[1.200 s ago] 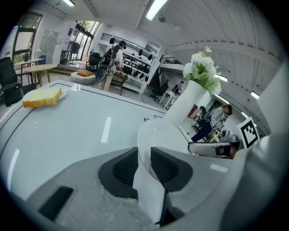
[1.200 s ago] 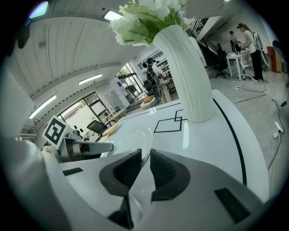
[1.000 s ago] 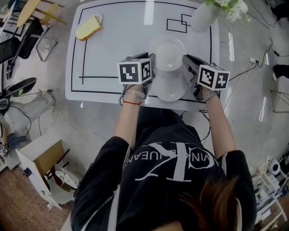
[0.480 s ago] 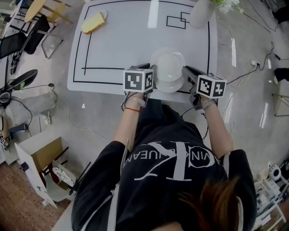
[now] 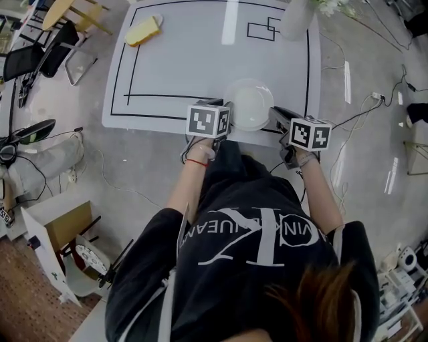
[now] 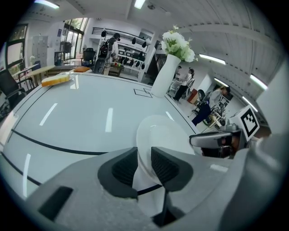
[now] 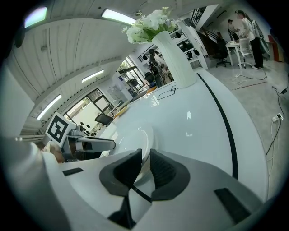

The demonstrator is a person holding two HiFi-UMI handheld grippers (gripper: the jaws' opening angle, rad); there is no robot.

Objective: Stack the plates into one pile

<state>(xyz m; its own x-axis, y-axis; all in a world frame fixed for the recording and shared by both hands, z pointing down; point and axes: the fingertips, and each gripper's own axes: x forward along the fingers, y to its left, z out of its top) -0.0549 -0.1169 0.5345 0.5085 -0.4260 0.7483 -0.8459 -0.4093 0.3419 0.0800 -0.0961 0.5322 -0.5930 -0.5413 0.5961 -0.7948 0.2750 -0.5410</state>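
Observation:
A white plate (image 5: 249, 103) hangs at the near edge of the white table (image 5: 180, 67), gripped from both sides. My left gripper (image 5: 227, 111) is shut on its left rim; in the left gripper view the rim of the plate (image 6: 165, 133) runs between the dark pads (image 6: 124, 169). My right gripper (image 5: 274, 115) is shut on the opposite rim, and the plate (image 7: 133, 140) shows between its pads (image 7: 162, 171). From the head view I see only one round white shape, so anything under the held plate is hidden.
A white vase with flowers (image 5: 297, 17) stands at the table's far right corner, also seen in the gripper views (image 6: 165, 76) (image 7: 174, 58). A yellow block (image 5: 144, 30) lies far left. Black lines (image 5: 127, 67) frame the tabletop. Chairs and cables crowd the floor at left.
A second ago two plates showed apart, one beyond the other. Both grippers have drawn the far plate toward the table's near edge, and it now covers the near one.

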